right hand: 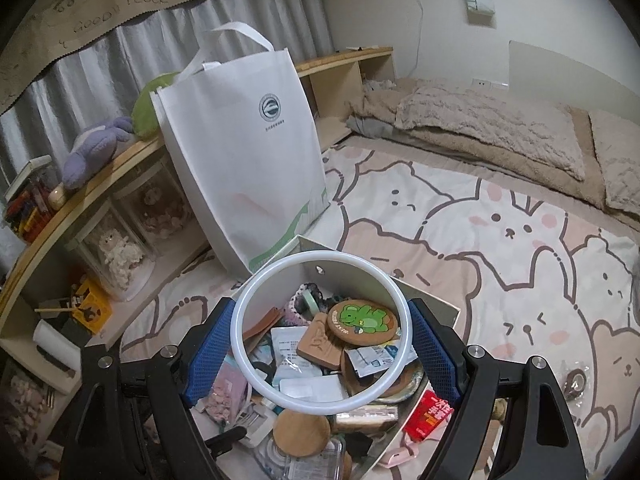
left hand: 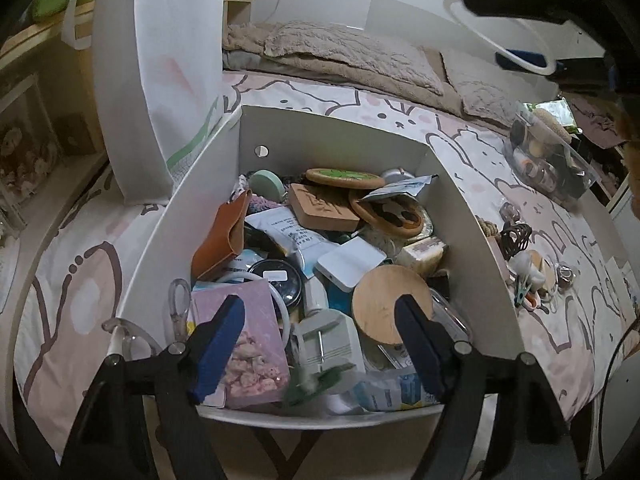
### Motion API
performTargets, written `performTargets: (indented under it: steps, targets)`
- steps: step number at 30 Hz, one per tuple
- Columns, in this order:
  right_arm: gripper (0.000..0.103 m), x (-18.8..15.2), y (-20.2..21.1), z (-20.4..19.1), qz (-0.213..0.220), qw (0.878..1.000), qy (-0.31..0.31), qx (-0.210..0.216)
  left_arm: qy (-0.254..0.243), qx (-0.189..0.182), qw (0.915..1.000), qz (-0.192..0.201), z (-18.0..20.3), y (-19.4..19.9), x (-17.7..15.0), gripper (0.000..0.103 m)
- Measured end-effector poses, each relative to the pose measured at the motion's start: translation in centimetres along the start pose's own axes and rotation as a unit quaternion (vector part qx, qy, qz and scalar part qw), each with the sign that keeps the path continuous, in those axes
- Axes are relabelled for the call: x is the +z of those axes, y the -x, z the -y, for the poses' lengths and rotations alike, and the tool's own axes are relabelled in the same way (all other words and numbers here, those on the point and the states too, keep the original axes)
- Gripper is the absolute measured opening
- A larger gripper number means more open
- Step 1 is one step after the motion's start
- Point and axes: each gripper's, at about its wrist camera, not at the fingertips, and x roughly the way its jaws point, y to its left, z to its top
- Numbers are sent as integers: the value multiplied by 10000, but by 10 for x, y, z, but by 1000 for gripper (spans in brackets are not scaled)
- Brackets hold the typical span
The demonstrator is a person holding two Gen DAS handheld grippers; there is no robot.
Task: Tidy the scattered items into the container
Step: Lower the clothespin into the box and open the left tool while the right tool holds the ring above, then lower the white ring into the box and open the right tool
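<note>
A white open box stands on the bed, crammed with small things: wooden coasters, a round wooden lid, a pink booklet, packets and a white plug adapter. Above its near end my left gripper hangs open, nothing touching the blue pads. My right gripper is shut on a large white ring, held over the same box. The left wrist view also shows that ring high at the upper right. Loose clips, hair ties and small bits lie on the sheet right of the box.
A tall white tote bag stands just behind the box's left corner. A clear plastic tub of bottles sits on the bed at the far right. Beige pillows lie at the head, and a low shelf runs along the left.
</note>
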Motion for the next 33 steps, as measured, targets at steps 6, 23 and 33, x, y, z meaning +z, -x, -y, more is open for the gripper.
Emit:
performTargets:
  steps: [6,23,33]
  targets:
    - [85,-4,-19,-2,-173,9998,-8,48,-37,25,9999,91,0,9,0,77]
    - [85,-49,-81,-23,-1136,9928,162,339,-54,18,9998,210,-1,26,-3,77]
    - [85,-23,-113,-21,-1218,9916,-221,384,-62,41,9997,229,-2,28,-3,77]
